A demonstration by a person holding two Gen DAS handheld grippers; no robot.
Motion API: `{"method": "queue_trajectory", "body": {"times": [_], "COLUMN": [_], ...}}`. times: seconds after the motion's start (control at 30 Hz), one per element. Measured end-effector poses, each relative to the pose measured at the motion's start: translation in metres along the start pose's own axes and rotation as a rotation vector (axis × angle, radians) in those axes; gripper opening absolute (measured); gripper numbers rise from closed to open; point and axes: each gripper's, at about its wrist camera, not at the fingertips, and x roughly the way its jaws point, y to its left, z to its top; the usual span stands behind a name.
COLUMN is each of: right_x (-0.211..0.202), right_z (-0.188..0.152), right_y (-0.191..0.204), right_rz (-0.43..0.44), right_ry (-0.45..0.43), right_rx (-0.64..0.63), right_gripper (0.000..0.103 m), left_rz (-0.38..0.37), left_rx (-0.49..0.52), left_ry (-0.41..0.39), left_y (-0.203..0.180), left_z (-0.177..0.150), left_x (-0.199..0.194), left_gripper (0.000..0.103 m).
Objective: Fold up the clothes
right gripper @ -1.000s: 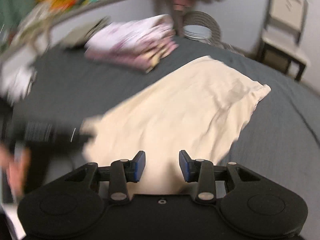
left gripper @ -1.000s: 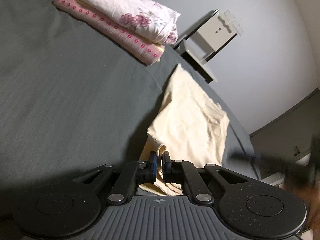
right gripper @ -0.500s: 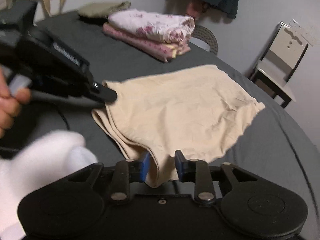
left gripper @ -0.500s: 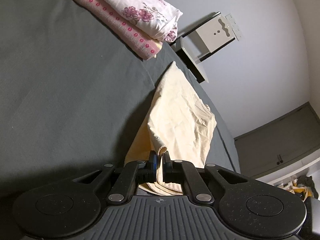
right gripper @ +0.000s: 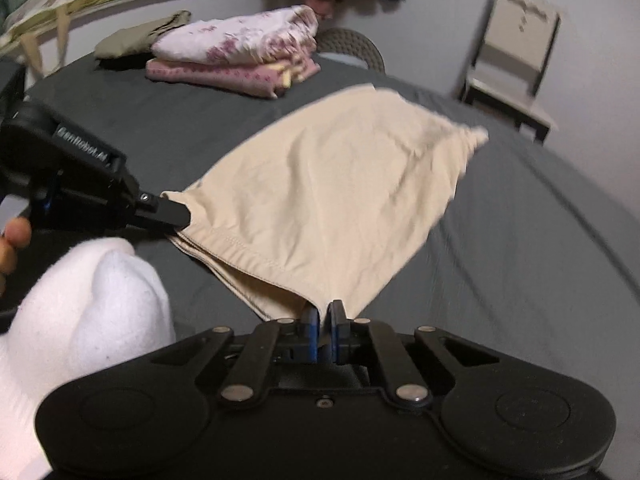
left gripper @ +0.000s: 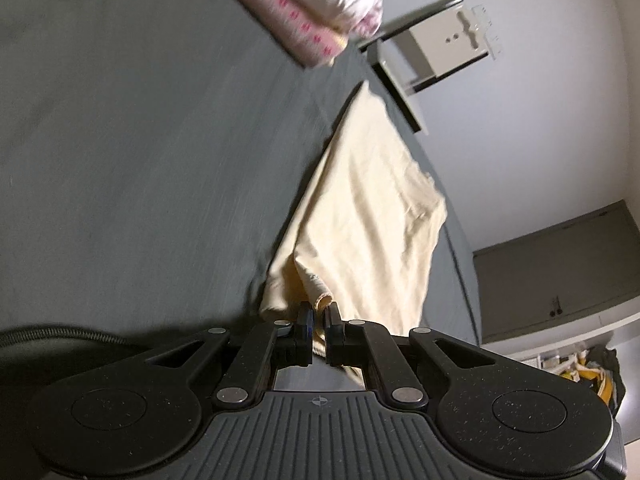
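Observation:
A cream garment (right gripper: 340, 184) lies spread on the dark grey bed cover (right gripper: 540, 240), its near edge lifted. My left gripper (left gripper: 318, 320) is shut on one near corner of the cream garment (left gripper: 368, 216); in the right wrist view the left gripper (right gripper: 176, 214) shows pinching that corner at the left. My right gripper (right gripper: 324, 312) is shut on the other near corner, by the stitched hem. The hem hangs in a curve between the two grips. The far end of the garment rests on the cover.
A stack of folded floral and pink clothes (right gripper: 236, 54) sits at the far side of the bed, with an olive item (right gripper: 140, 36) beside it. A chair (right gripper: 516, 60) stands past the bed's edge. A white sleeve (right gripper: 80, 312) and a hand (right gripper: 12, 244) are at the left.
My right gripper has moved in from above the garment and shut on its near corner. The left gripper has kept its grip and lifted its corner; the garment's near edge is now raised.

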Motion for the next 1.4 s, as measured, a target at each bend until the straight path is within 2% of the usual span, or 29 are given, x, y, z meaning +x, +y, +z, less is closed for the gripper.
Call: {"method": "queue_trajectory", "body": {"times": [0.13, 0.37, 0.47, 0.57, 0.63, 0.73, 0.8, 0.9, 1.03, 1.13, 1.3, 1.37, 1.4], "right_x": [0.006, 0.008, 0.003, -0.008, -0.021, -0.033, -0.025, 0.012, 0.086, 0.134, 0.182, 0.191, 0.194], "right_z": [-0.001, 0.000, 0.002, 0.010, 0.020, 0.047, 0.074, 0.113, 0.145, 0.155, 0.154, 0.152, 0.151], "right_y": [-0.004, -0.001, -0.008, -0.019, -0.031, -0.059, -0.091, -0.147, -0.224, -0.259, -0.268, -0.268, -0.268], "right_rz": [0.035, 0.060, 0.094, 0.131, 0.165, 0.171, 0.131, 0.061, 0.081, 0.072, 0.049, 0.087, 0.109], "right_ry": [-0.001, 0.013, 0.019, 0.028, -0.007, -0.095, -0.137, -0.145, -0.086, -0.037, 0.035, 0.026, 0.019], "right_rx": [0.083, 0.057, 0.075, 0.106, 0.144, 0.219, 0.300, 0.425, 0.713, 0.853, 0.911, 0.922, 0.922], "right_gripper": [0.007, 0.010, 0.015, 0.033, 0.043, 0.049, 0.051, 0.051, 0.048, 0.046, 0.044, 0.026, 0.007], "left_rz": [0.002, 0.033, 0.030, 0.032, 0.035, 0.048, 0.056, 0.065, 0.065, 0.065, 0.072, 0.073, 0.073], "left_rx": [0.012, 0.050, 0.038, 0.032, 0.040, 0.054, 0.062, 0.075, 0.071, 0.072, 0.082, 0.087, 0.089], "left_ry": [-0.021, -0.046, -0.040, -0.036, -0.037, -0.036, -0.035, -0.031, -0.019, -0.013, 0.001, 0.002, 0.002], "left_y": [-0.001, -0.003, 0.003, 0.004, 0.004, 0.002, 0.001, 0.000, 0.001, 0.001, 0.000, -0.001, -0.001], "left_z": [0.001, 0.005, 0.007, 0.007, 0.007, 0.007, 0.006, 0.006, 0.008, 0.009, 0.011, 0.010, 0.010], "left_x": [0.000, -0.001, -0.001, -0.001, -0.001, -0.001, -0.001, 0.000, 0.001, 0.003, 0.005, 0.005, 0.005], "left_gripper": [0.003, 0.003, 0.003, 0.003, 0.003, 0.003, 0.003, 0.003, 0.003, 0.003, 0.003, 0.003, 0.003]}}
